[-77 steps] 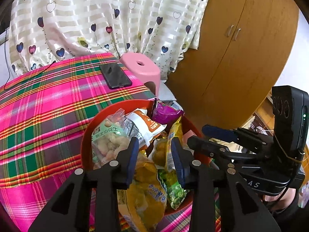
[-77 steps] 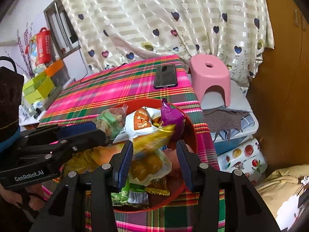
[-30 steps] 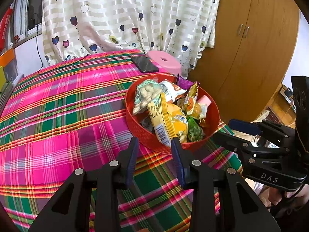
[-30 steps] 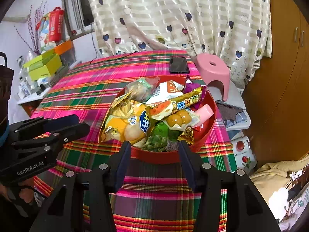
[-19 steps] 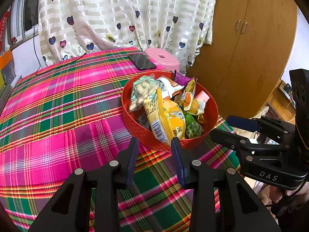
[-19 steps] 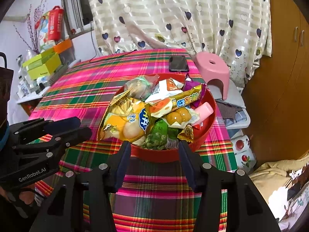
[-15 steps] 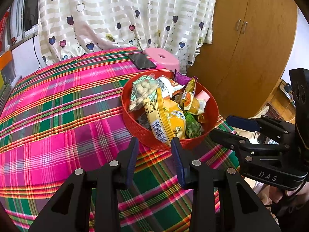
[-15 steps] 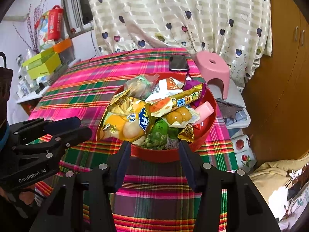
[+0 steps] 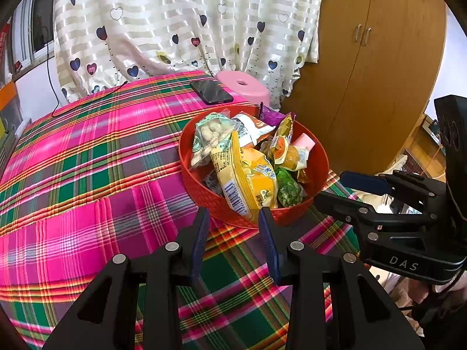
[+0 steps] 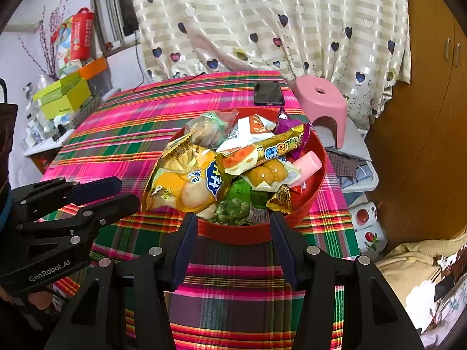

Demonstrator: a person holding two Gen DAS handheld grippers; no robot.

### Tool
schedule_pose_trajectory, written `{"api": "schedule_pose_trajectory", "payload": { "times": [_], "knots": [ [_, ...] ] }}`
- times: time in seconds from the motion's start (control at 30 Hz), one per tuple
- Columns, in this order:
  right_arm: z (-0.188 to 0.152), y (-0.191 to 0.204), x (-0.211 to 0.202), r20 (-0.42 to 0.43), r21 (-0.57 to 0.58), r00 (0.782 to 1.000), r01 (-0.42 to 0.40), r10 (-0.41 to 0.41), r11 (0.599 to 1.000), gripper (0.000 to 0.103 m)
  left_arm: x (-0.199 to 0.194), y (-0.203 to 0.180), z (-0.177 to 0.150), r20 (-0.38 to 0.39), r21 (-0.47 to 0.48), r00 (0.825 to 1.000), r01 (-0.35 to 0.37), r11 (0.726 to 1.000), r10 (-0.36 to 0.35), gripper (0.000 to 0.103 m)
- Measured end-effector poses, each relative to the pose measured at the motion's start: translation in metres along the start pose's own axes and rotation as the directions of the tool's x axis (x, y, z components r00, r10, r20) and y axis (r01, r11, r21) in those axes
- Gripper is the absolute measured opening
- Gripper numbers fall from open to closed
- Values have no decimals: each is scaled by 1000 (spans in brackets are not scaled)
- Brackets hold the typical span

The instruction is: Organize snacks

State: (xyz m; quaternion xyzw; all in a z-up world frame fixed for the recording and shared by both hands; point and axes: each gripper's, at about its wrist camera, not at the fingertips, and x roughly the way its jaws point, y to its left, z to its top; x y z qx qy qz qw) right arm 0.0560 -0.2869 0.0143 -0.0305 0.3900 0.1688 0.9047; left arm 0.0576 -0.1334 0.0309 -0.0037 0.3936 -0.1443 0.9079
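The task looks close to done: every snack in view sits piled in the red basket (image 10: 309, 204) near the table's right edge, and none lies loose on the plaid tablecloth (image 9: 87, 175), so little seems left. The heap is mixed: a yellow bag (image 9: 248, 178), peanuts (image 9: 210, 137), green peas (image 10: 233, 207), a long yellow bar (image 10: 274, 148). The left gripper (image 9: 233, 242) and right gripper (image 10: 230, 245), both short of the basket, have their jaws parted and hold nothing

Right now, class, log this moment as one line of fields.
left tool: open, empty | right tool: open, empty | red bowl: full of snack packets, on plaid tablecloth | phone: behind bowl
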Motion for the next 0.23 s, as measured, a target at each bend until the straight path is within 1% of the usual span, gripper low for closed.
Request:
{"api": "schedule_pose_trajectory", "payload": {
  "times": [0.23],
  "knots": [
    [0,-3,2,1,3,1000,1,-1,1000,50,-2,-2,0,16,7,1000,3,1000,-3,36]
  ]
}}
